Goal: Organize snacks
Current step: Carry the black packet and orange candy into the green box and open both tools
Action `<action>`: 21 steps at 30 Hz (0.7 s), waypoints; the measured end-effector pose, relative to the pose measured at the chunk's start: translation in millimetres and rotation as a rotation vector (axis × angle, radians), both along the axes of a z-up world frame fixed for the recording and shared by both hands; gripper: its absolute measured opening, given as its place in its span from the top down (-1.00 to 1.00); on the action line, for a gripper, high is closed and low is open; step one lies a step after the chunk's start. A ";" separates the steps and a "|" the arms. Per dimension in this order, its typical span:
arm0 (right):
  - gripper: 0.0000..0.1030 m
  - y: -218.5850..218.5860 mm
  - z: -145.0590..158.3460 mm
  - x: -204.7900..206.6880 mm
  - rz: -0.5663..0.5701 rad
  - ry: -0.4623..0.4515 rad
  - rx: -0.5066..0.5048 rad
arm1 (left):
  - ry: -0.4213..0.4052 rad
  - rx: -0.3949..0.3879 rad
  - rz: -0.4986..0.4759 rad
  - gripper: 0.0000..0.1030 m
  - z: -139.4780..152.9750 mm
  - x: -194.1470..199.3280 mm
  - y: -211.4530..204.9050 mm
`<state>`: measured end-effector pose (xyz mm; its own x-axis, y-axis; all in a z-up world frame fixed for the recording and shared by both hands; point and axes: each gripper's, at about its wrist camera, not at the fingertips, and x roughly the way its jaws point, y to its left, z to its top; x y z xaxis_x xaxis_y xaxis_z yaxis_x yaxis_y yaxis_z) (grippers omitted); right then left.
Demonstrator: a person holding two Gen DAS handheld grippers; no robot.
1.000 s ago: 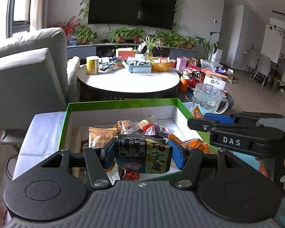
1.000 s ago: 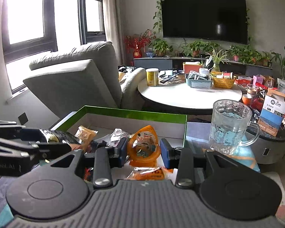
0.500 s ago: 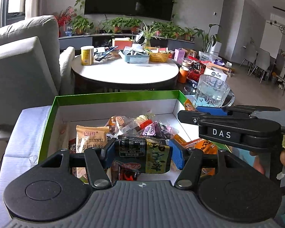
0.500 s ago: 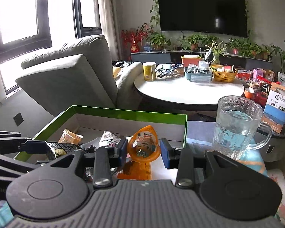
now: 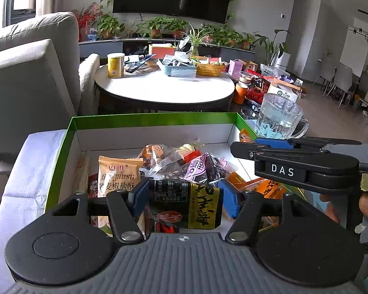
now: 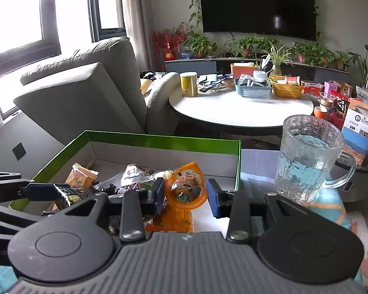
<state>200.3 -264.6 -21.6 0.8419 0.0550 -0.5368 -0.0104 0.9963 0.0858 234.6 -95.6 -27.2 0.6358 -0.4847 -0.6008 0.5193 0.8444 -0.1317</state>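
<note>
A green-rimmed box (image 5: 147,118) holds several snack packets. My left gripper (image 5: 184,199) is shut on a dark packet with a yellow-green label (image 5: 184,203), held just above the near part of the box. In the right wrist view my right gripper (image 6: 185,197) stands over the box's right side (image 6: 238,166). Its jaws have parted: the orange jelly cup (image 6: 186,188) touches the left pad, and a gap shows by the right pad. The right gripper's side also shows in the left wrist view (image 5: 294,166).
A glass mug of water (image 6: 306,164) stands right of the box; it also shows in the left wrist view (image 5: 277,117). A round white table (image 6: 240,107) with a can and baskets is behind. A grey armchair (image 6: 85,93) is at the back left.
Both grippers have lowered and moved forward over the box. The right gripper's jaws have opened around the orange jelly cup. The left still holds its packet.
</note>
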 end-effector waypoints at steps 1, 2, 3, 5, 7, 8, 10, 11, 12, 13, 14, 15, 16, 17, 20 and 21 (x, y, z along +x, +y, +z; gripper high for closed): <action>0.28 -0.8 -0.2 0.3 -0.003 0.003 0.002 | 0.000 0.004 0.000 -0.13 -0.3 0.1 -0.9; 0.28 -1.5 -0.5 1.0 -0.004 0.004 0.006 | 0.001 0.007 0.002 -0.14 -0.4 0.0 -1.4; 0.28 -2.5 -0.5 1.0 -0.008 0.003 0.012 | 0.001 0.009 0.003 -0.14 -0.7 0.3 -1.4; 0.28 -3.8 0.2 0.4 -0.017 -0.001 0.020 | -0.003 0.014 0.008 -0.17 -0.2 0.3 -1.1; 0.28 -5.6 1.9 -1.8 -0.026 -0.010 0.028 | -0.007 0.015 0.015 -0.19 0.7 -0.5 -0.4; 0.28 -6.2 2.7 -2.8 -0.029 -0.013 0.032 | -0.007 0.014 0.019 -0.19 1.2 -0.4 0.1; 0.28 -6.8 4.3 -5.3 -0.032 -0.014 0.038 | -0.008 0.010 0.025 -0.20 2.0 -1.1 2.2; 0.28 -6.7 4.8 -6.6 -0.033 -0.014 0.042 | -0.008 0.007 0.027 -0.20 2.1 -1.4 3.4; 0.28 -6.3 5.0 -7.6 -0.032 -0.012 0.045 | -0.008 0.005 0.030 -0.20 2.5 -2.3 4.7; 0.28 -5.8 5.4 -9.4 -0.030 -0.010 0.047 | -0.007 0.004 0.034 -0.20 2.7 -3.0 6.0; 0.28 -5.3 6.2 -9.8 -0.027 -0.008 0.048 | -0.007 0.002 0.037 -0.20 2.8 -4.0 7.2; 0.28 -4.5 6.8 -12.2 -0.023 -0.008 0.048 | -0.007 0.001 0.040 -0.20 3.2 -5.3 8.5; 0.28 -4.0 7.2 -14.2 -0.022 -0.008 0.048 | -0.008 0.000 0.043 -0.20 3.7 -6.5 9.7; 0.28 -3.8 7.8 -16.6 -0.021 -0.009 0.048 | -0.009 -0.002 0.045 -0.20 4.2 -7.9 10.9; 0.28 -2.8 9.5 -22.0 -0.019 -0.010 0.047 | -0.012 -0.007 0.049 -0.20 6.1 -12.2 14.4; 0.28 -2.7 9.9 -24.5 -0.017 -0.010 0.046 | -0.013 -0.008 0.050 -0.20 7.3 -13.7 15.1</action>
<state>175.8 -267.4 -11.7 0.8483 0.0645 -0.5256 0.0059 0.9913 0.1311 220.9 -80.6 -19.9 0.6671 -0.4573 -0.5881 0.4786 0.8680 -0.1322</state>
